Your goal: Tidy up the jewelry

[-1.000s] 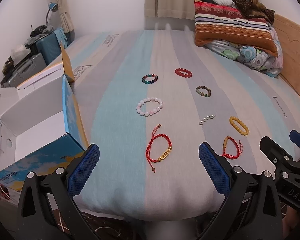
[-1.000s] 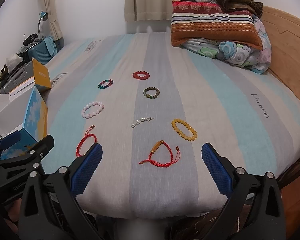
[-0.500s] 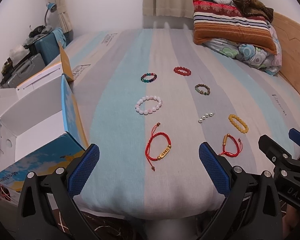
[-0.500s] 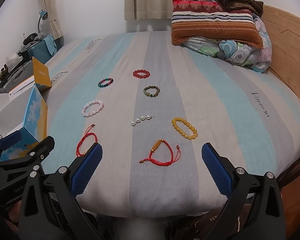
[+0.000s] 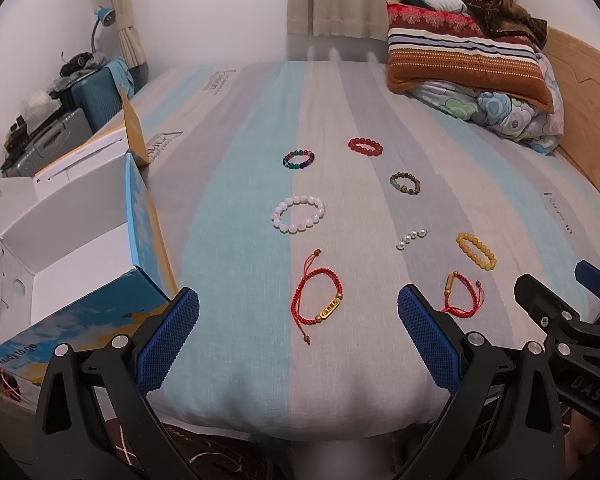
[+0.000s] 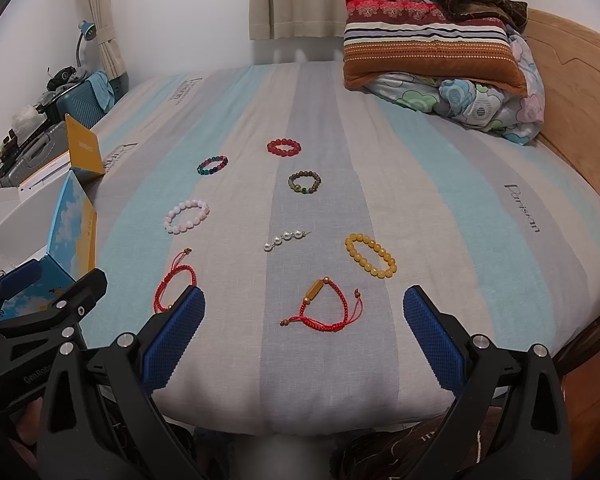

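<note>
Left gripper [image 5: 298, 334] and right gripper [image 6: 304, 334] both spread wide, gripping nothing; eight bracelets scattered on striped bedsheet [image 5: 236, 240], red cord bracelet [image 5: 319, 298] at twelve o'clock, open box [image 5: 72, 240] at nine

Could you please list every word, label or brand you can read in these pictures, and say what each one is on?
"Ready to go": front of the blue box.
"DAS": right gripper body, seen from the left wrist view.
"Parisian", apparently: printed on the striped bedsheet, right side.
"Gen…": left gripper body, seen from the right wrist view; rest unreadable.
Sheet prints near the orange flap, flap text, gold charm engraving: too blurred.
</note>
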A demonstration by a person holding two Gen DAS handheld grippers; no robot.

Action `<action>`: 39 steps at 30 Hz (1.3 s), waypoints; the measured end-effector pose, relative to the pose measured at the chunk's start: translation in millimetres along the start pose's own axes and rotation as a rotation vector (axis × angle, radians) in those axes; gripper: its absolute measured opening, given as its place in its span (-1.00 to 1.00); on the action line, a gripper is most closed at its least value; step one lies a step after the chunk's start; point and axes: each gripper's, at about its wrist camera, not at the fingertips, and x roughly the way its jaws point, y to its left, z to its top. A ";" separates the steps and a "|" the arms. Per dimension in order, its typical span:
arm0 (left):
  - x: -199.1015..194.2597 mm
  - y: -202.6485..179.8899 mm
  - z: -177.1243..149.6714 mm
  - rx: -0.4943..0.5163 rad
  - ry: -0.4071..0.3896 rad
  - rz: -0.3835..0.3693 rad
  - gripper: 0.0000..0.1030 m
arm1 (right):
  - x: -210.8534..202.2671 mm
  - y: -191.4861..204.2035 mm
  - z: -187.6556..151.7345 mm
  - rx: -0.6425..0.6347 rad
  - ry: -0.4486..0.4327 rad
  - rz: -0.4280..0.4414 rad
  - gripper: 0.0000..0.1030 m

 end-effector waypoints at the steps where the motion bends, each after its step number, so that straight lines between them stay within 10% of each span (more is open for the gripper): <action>1: -0.1 0.1 0.1 0.000 0.000 -0.001 0.89 | -0.1 -0.1 0.5 0.000 0.001 0.000 0.86; 39: 68.2 -4.8 102.5 0.017 0.071 -0.072 0.89 | 48.4 -43.6 108.1 0.033 0.049 -0.053 0.86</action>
